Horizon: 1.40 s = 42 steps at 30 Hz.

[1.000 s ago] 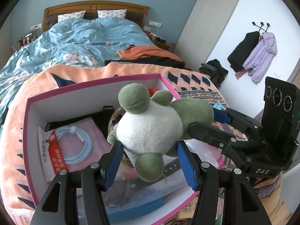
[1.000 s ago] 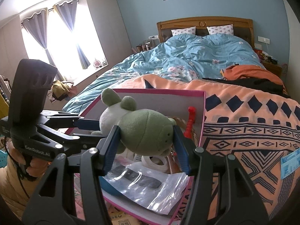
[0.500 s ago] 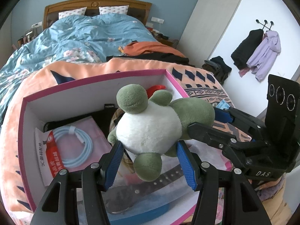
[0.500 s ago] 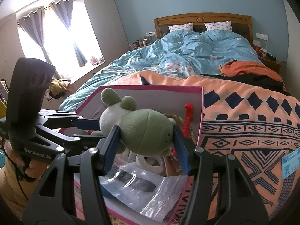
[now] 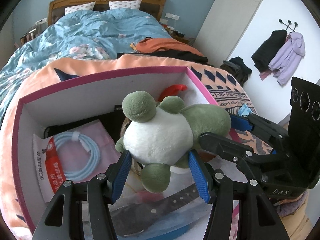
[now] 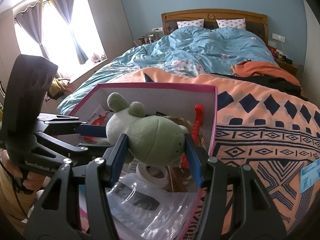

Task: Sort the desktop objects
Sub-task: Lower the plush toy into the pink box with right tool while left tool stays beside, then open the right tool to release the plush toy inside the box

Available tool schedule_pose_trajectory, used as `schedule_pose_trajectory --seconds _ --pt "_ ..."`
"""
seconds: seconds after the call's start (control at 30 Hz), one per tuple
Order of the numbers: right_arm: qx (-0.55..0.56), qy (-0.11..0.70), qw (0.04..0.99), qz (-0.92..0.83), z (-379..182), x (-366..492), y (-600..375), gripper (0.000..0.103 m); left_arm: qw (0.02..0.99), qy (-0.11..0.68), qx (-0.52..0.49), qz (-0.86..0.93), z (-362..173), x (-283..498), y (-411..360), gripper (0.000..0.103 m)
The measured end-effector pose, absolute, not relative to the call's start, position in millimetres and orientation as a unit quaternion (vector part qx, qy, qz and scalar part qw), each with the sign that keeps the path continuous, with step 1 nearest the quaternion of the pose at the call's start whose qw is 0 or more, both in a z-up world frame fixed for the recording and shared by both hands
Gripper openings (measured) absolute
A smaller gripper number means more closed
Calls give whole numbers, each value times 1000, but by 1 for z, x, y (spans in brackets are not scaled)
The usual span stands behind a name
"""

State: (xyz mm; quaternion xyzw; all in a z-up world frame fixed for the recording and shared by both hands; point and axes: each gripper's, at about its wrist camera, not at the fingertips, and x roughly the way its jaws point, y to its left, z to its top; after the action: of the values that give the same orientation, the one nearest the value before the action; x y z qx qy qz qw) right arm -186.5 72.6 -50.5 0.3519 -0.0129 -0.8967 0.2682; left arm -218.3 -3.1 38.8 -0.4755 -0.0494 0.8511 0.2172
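Readable text: "DAS" on the right tool [image 5: 215, 132] body as seen from the left wrist; "GenRobot.AI" on the left tool [image 6: 100, 138] body as seen from the right wrist. Cable packet [image 5: 70, 156] has a red band printed "3C数码配件"; the smaller print is illegible.

Counts: 1 plush frog [image 5: 166, 132], 2 tools, 1 pink-rimmed box [image 5: 104, 74], 1 coiled light-blue cable in the packet, 1 tape roll [image 6: 152, 175], 1 red plastic item [image 6: 197, 120], 1 clear zip bag [image 6: 144, 206] with a dark strap inside, 2 pillows [image 6: 210, 23] at the headboard, 3 framed prints on the wall, partly cropped.

Frog: green head, green limbs, white belly, fuzzy fabric, lying on its side in the air. Both tools clamp it at once: left tool's blue pads [image 5: 122, 176] squeeze the white belly, right tool's pads [image 6: 193, 158] squeeze the green head. The frog hangs over the open box, above the contents; whether it touches them I can't tell.

Box sits on an orange patterned blanket [image 6: 270, 132] on the bed. A hand [image 6: 22, 174] grips the left tool's handle.
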Motion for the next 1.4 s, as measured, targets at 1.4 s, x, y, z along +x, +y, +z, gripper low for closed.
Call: schedule_pose_trajectory --seconds 1.4 --pt "372 156 207 -891 -65 -188 50 54 163 -5 -530 832 18 -237 13 57"
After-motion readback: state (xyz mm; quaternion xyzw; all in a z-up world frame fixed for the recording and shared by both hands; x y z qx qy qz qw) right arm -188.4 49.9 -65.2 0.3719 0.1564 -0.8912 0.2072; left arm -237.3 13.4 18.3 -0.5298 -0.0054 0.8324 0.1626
